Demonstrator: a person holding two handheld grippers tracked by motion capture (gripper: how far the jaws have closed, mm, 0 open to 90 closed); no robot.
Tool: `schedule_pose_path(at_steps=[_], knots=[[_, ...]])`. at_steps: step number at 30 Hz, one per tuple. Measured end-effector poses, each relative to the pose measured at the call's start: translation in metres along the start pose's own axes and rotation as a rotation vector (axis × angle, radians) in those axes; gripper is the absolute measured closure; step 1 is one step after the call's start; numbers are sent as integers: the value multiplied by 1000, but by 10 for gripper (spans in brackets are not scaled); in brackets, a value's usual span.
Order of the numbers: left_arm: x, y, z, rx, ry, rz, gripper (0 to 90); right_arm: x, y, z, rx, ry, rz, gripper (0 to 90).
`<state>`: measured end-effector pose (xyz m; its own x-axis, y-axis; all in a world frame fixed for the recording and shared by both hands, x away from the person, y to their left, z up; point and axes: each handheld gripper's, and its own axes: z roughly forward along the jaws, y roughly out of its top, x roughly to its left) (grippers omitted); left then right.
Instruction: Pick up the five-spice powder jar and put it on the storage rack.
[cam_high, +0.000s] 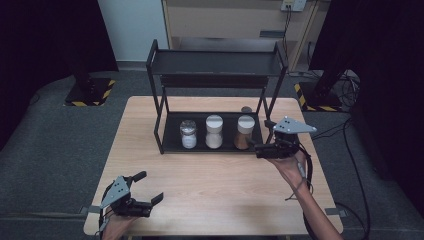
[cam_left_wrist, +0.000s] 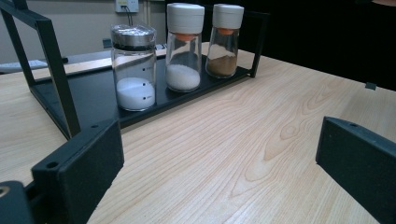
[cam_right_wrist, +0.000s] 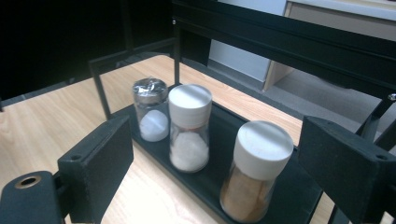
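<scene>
- Brown spice jar (cam_right_wrist: 257, 170) upright on rack's lower shelf (cam_high: 172, 142), just ahead of right gripper (cam_high: 262, 145), slightly low between spread, empty jaws.
- Left gripper (cam_high: 150, 189) farther off, jaws likewise spread, holding nothing.

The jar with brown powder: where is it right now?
In the high view the brown-powder jar stands at the right end of the rack's bottom shelf, beside the white-capped jar, just left of the right gripper.

Brown-spice jar (cam_right_wrist: 254, 172) base cut off by frame edge, small dark object (cam_high: 246, 109) behind rack (cam_high: 159, 131) (unidentifiable)
</scene>
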<state>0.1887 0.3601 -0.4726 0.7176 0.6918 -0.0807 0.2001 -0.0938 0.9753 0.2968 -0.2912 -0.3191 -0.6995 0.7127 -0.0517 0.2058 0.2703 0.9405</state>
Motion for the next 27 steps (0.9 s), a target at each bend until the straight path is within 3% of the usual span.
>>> schedule_pose_path(at_steps=[21, 27], knots=[[-1, 0, -1, -4, -3, 6, 1, 19, -45, -42, -6, 23, 6, 108], [-1, -1, -2, -9, -1, 3, 1, 23, -67, -53, -3, 7, 37, 107]])
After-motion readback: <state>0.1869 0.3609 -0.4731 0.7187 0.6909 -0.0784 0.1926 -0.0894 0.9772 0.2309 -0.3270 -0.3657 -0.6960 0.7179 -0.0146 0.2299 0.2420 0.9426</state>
